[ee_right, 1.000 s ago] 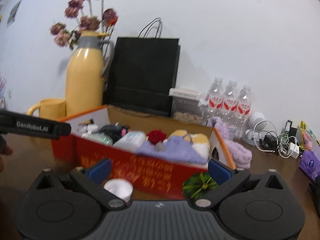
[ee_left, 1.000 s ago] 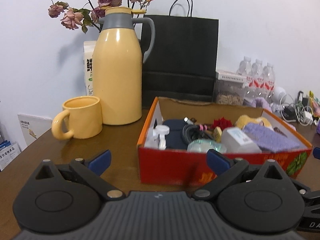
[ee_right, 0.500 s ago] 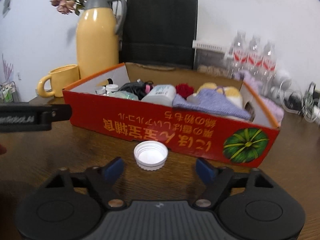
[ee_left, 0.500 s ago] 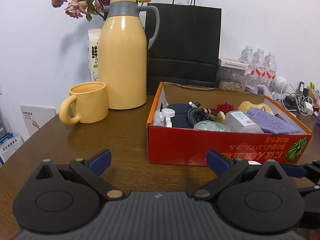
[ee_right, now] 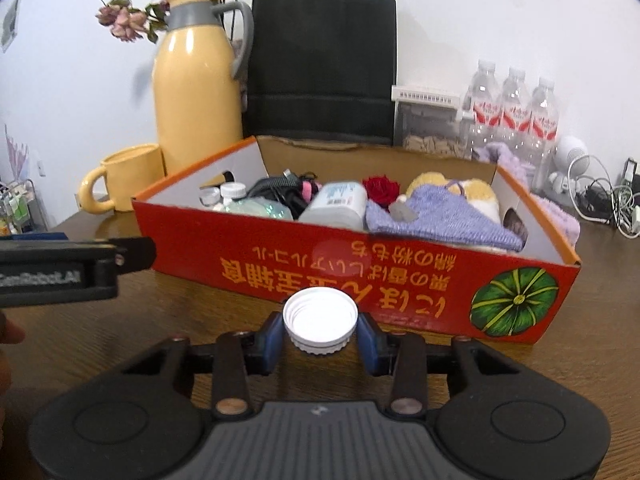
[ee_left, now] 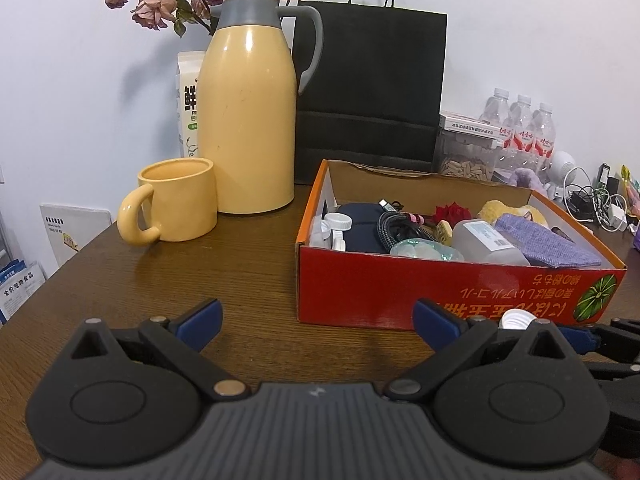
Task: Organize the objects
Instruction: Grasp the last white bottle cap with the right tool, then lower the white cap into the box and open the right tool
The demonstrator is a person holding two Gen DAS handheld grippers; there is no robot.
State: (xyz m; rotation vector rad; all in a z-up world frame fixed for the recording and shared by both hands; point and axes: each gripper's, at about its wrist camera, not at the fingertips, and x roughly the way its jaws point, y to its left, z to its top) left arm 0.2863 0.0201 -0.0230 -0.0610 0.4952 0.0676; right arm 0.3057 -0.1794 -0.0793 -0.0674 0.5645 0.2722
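So the right gripper (ee_right: 320, 338) has a white cap (ee_right: 320, 320) squeezed between its blue pads (ee_right: 272, 338), open side up. The jaws have just been closing in on it, and in the right wrist view both pads sit flush against the cap's ribbed sides, so that's a grip. The cap looks to be on the table (ee_right: 200, 320) or barely off it, can't really tell which.

Right past the fingertips is the long front wall of the red box (ee_right: 360, 276), the one with yellow upside-down lettering and a green pumpkin picture at its right end. Inside the box it's pretty packed: small white-capped bottles at the left end, a dark cable bundle, a pale plastic bottle lying down, a red fake rose, a purple knit cloth over something yellow and fluffy.

The left gripper (ee_left: 316, 318) is holding nothing, its jaws spread wide over bare table. The box's left corner is just ahead and to the right of its right finger, and the cap peeks out behind that finger.

Further out to the left of the box there's a yellow mug (ee_left: 176, 202), and behind that a tall yellow jug (ee_left: 248, 120) with dried roses behind it. A black bag (ee_left: 372, 96) stands behind the box against the wall, with water bottles (ee_right: 512, 116) and a tangle of cables off to the right.
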